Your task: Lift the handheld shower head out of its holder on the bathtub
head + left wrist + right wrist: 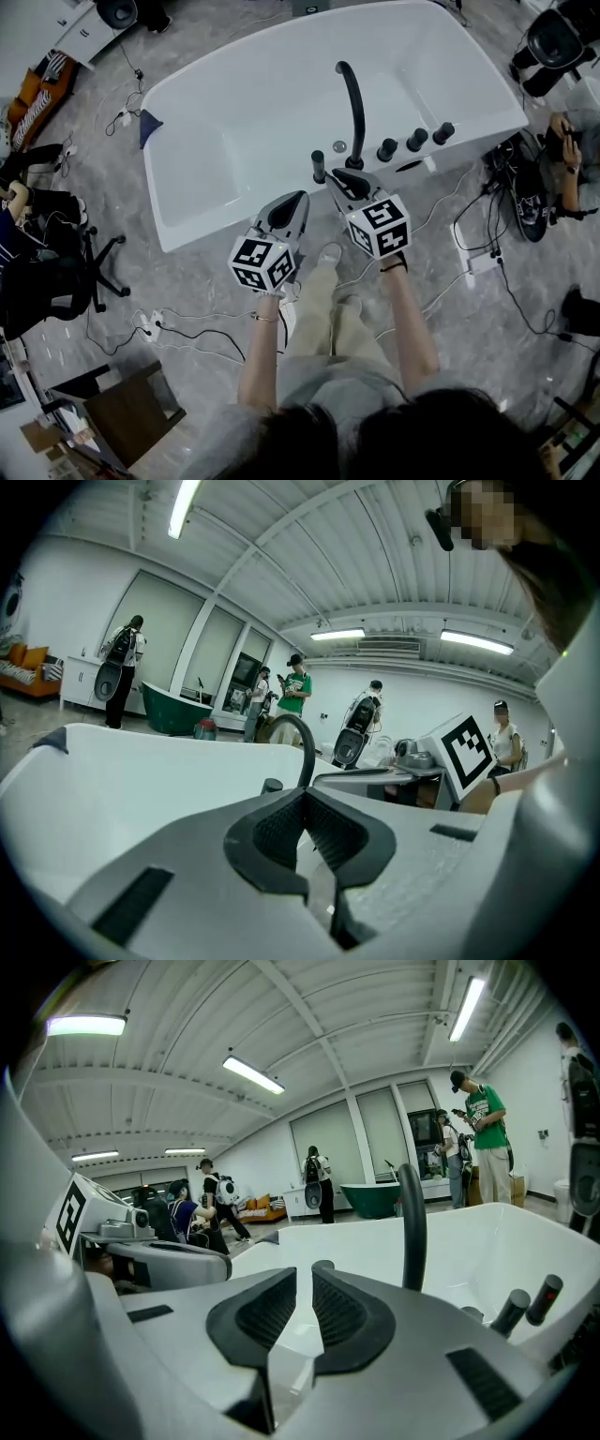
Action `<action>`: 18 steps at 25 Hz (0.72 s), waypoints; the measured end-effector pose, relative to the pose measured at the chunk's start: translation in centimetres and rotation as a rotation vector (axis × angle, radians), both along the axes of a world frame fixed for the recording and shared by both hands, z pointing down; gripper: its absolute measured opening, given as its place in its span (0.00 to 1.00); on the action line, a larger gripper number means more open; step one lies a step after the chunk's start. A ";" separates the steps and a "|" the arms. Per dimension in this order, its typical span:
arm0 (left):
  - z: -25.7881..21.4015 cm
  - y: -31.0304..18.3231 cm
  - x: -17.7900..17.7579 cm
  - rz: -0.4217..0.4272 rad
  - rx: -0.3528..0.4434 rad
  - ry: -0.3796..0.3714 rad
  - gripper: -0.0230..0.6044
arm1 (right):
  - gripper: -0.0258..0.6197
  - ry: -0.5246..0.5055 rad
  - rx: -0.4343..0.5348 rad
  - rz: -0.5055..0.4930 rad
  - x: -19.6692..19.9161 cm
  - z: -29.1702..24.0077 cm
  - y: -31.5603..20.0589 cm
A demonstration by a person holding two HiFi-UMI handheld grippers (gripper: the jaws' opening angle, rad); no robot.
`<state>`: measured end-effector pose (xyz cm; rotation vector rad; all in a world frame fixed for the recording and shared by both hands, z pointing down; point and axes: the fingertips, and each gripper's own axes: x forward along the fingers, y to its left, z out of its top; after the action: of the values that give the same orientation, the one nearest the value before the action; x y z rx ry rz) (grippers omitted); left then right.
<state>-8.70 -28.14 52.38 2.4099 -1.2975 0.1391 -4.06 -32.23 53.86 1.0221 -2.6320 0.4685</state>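
The handheld shower head (318,166) is a short black upright piece in its holder on the near rim of the white bathtub (216,220), left of the tall curved black spout (355,105). My right gripper (336,175) hovers just right of it; its jaws stand a narrow gap apart with nothing between them. In the right gripper view the shower head's cap (323,1266) shows just beyond the right gripper (305,1276). My left gripper (302,197) hangs over the rim, lower left of the holder, and is shut on nothing (302,795). The cap (272,785) also shows there.
Three black knobs (415,140) line the rim right of the spout (412,1227). Cables and a power strip (483,262) lie on the floor around the tub. A black chair (56,272) stands at left, and a person (565,164) sits at right. Several people stand in the background.
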 end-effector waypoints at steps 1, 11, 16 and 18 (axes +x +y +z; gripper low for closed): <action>0.6 -0.2 -0.1 0.000 -0.003 -0.001 0.05 | 0.09 0.000 -0.004 0.000 -0.1 0.7 -0.3; 6.0 -1.9 -1.8 -0.020 -0.038 0.008 0.05 | 0.23 0.013 -0.054 -0.016 -1.8 7.6 -2.8; 8.0 -3.1 -2.5 -0.023 -0.047 0.010 0.05 | 0.26 0.019 -0.066 -0.023 -2.6 9.6 -4.2; 8.9 -3.4 -2.6 -0.024 -0.050 0.010 0.05 | 0.27 0.033 -0.063 -0.035 -3.0 10.5 -4.5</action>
<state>-11.27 -31.50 61.24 2.3496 -1.3022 0.1512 -7.06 -36.70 64.35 0.9542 -2.5849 0.5187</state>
